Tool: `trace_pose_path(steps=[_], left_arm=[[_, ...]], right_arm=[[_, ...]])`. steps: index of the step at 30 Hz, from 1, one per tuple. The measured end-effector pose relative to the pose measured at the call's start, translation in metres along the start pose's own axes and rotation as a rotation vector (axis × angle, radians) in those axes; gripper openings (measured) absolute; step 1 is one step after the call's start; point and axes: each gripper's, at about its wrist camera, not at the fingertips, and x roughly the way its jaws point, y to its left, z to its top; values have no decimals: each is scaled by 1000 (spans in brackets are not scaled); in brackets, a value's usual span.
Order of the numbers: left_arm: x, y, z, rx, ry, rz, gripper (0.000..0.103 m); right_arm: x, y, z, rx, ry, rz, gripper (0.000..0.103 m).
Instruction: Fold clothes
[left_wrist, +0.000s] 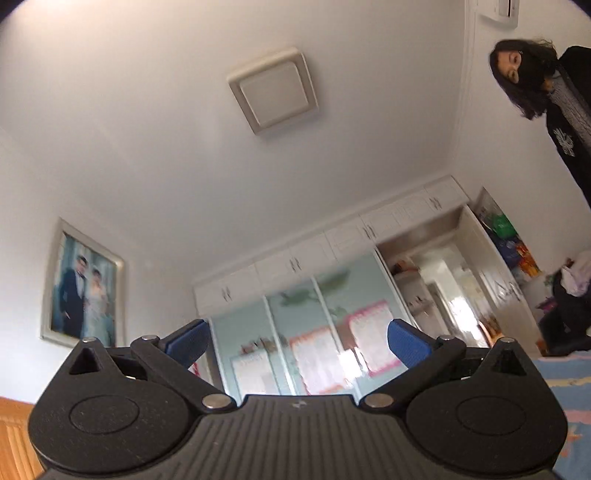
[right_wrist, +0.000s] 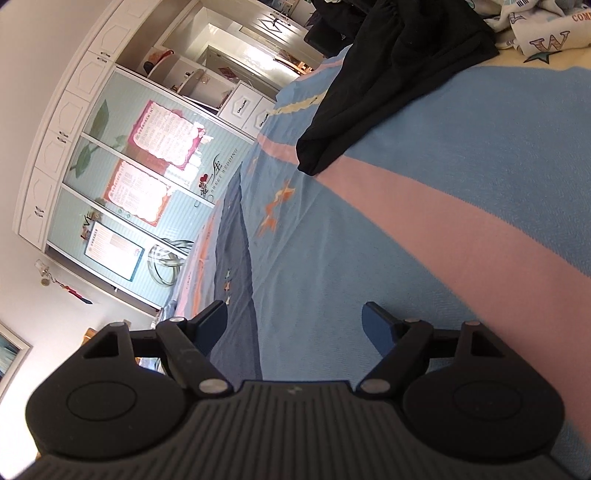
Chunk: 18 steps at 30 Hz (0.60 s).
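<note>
The left gripper (left_wrist: 297, 338) is tipped up at the ceiling, blue pads spread wide, nothing between them. Straight ahead of it, past the gap, stands a wardrobe (left_wrist: 314, 295) with pale sliding doors and pink-framed sheets stuck on them. Up above it sits a square ceiling light (left_wrist: 273, 90), and off to its left a framed photo (left_wrist: 83, 282) hangs on the wall. High on its right, a person (left_wrist: 546, 92) in a dark top looks down.

Over to the right gripper (right_wrist: 295, 325): jaws wide apart too, empty, angled down over the bedspread (right_wrist: 461, 155), blue with a broad pink stripe running under its right finger. The view is rolled hard, so the wardrobe runs up its left side.

And the clothes: a black garment (right_wrist: 388, 74) lies crumpled on the bedspread well ahead of the right gripper and a little to its right, one corner draped toward the pink stripe. Beyond that, at the far right, a white garment (right_wrist: 546, 33) with printed letters lies bunched. Neither gripper touches either piece.
</note>
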Motion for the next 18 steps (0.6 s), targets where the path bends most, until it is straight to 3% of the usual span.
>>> trace_pose_path(steps=[3, 6, 13, 18], left_arm=[[-14, -3, 10, 45, -129, 105, 103], [-22, -8, 21, 78, -207, 155, 103], [-26, -28, 22, 163, -253, 208, 103], [-29, -26, 22, 127, -260, 216, 103]], right_arm=[[1, 1, 0, -4, 3, -6, 81], [2, 3, -1, -25, 6, -16, 80], [2, 6, -5, -59, 9, -36, 80], [2, 8, -6, -67, 14, -44, 80]])
